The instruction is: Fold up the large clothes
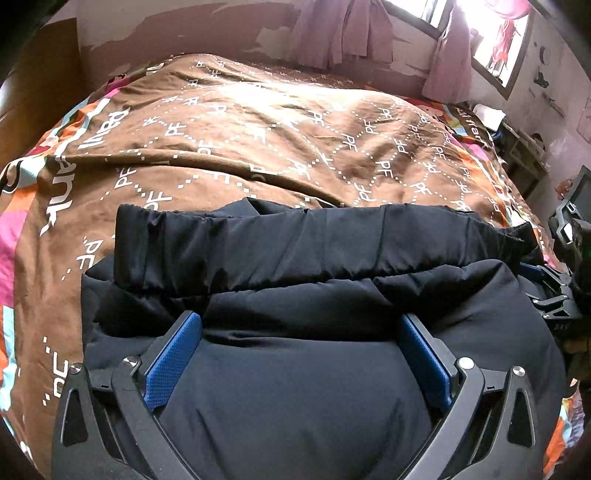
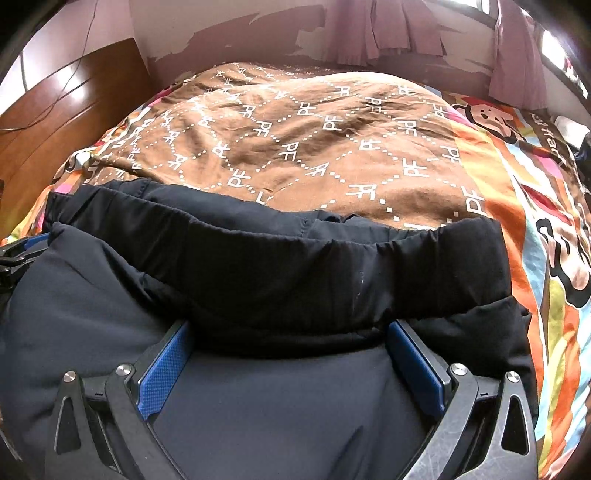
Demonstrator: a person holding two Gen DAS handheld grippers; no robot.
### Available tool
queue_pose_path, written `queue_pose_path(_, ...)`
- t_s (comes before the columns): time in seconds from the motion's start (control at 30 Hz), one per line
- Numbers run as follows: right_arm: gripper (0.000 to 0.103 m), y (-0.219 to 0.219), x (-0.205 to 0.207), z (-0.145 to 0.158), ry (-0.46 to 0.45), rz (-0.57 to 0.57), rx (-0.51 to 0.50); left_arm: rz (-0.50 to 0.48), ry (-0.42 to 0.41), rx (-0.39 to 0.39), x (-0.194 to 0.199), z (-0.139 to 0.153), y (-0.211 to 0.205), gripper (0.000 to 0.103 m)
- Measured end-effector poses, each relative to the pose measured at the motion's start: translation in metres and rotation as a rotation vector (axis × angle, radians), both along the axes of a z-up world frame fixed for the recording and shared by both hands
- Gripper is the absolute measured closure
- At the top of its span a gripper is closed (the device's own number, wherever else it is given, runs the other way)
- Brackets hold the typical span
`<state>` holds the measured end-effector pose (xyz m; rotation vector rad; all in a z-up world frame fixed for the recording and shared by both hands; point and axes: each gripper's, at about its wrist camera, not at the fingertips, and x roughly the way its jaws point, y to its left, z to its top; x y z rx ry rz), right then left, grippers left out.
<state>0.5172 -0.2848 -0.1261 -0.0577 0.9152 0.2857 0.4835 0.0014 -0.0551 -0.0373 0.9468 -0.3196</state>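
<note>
A large black garment (image 1: 314, 295) lies bunched on a bed, filling the lower half of both wrist views. In the left wrist view its elastic waistband (image 1: 295, 243) runs as a gathered strip across the middle of the frame, with thicker dark folds below it reaching to the bottom edge. The left tool (image 1: 301, 350) sits at lower centre with its jaws spread wide; the blue pads (image 1: 173, 363) rest against the cloth on either side of a rounded hump of fabric, which lies between them without being pinched. At the right edge of that frame, part of the other tool's black frame shows just beside the garment.

In the right wrist view the right tool (image 2: 288, 356) is likewise wide open at lower centre, its blue pads (image 2: 162, 376) flanking a grey-black fold, gripping nothing. The waistband (image 2: 332, 254) curves across the middle of the frame.

Beyond the garment, a brown quilt (image 1: 258, 129) printed with white "PF" letters covers the bed, with a colourful cartoon border (image 2: 535, 206) at the right. A wooden headboard (image 2: 70, 103) stands at upper left, and pink curtains (image 2: 373, 29) hang along the top.
</note>
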Motion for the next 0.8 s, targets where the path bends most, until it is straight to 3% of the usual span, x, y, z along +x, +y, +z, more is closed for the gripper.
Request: queue_pose_path(0.8,0.0,-0.0005,-0.0008,-0.0038,-0.011,-0.002,0.002,0.003,-0.011,0.01,0.0012,-0.0027,0.0,0.001)
